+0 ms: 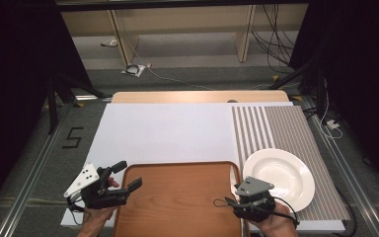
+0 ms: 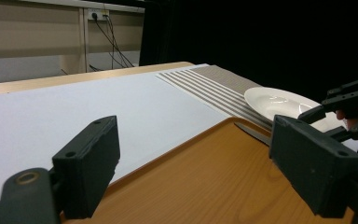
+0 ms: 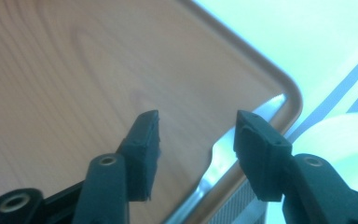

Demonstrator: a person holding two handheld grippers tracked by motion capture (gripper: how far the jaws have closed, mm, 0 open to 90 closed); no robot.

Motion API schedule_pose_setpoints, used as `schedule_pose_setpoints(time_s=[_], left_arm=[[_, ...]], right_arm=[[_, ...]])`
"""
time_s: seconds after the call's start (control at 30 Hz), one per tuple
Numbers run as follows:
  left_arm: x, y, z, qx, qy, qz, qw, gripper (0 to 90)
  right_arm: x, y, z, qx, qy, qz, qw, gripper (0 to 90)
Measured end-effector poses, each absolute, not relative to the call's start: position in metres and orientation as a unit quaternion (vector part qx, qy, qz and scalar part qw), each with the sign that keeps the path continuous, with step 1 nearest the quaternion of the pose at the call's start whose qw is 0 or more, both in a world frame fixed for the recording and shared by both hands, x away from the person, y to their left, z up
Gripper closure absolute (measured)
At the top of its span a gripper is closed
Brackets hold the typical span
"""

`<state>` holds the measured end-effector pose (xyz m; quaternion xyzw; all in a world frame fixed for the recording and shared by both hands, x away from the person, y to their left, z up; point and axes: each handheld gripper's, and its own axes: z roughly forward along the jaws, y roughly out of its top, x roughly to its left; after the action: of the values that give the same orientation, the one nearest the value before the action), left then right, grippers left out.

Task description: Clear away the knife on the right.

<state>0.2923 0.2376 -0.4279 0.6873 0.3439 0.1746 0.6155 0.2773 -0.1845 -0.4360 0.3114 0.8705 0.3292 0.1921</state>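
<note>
A brown wooden tray (image 1: 177,207) lies at the near middle of the table. A white plate (image 1: 281,175) rests to its right on a striped grey mat (image 1: 286,128). A metal knife (image 3: 221,154) lies along the tray's right rim, between tray and plate; the left gripper view shows its blade (image 2: 254,134). My left gripper (image 1: 128,174) is open over the tray's left edge, with nothing between its fingers (image 2: 86,163). My right gripper (image 1: 234,193) hovers open above the tray's right rim, its jaws (image 3: 198,126) standing just over the knife without touching it.
A white sheet (image 1: 168,131) covers the table beyond the tray. The table's wooden far edge (image 1: 197,96) borders a grey floor with cables. Black curtains close off both sides. The right gripper (image 2: 349,102) appears at the right of the left gripper view.
</note>
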Motion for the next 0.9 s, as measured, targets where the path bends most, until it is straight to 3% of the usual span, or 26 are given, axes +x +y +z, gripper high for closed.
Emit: schedule_pose_setpoints(time_s=[0.5,0.9], left_arm=[[0.293,0.237,-0.428,0.690,0.342,0.173,0.615,16.2],[0.293,0.236,-0.429,0.694,0.340,0.165,0.613,16.2]], right_arm=[[0.276,-0.193,-0.428,0.335,0.819,0.415,0.210,29.6],[0.277,-0.208,-0.421,0.360,0.770,0.486,0.204,26.6]])
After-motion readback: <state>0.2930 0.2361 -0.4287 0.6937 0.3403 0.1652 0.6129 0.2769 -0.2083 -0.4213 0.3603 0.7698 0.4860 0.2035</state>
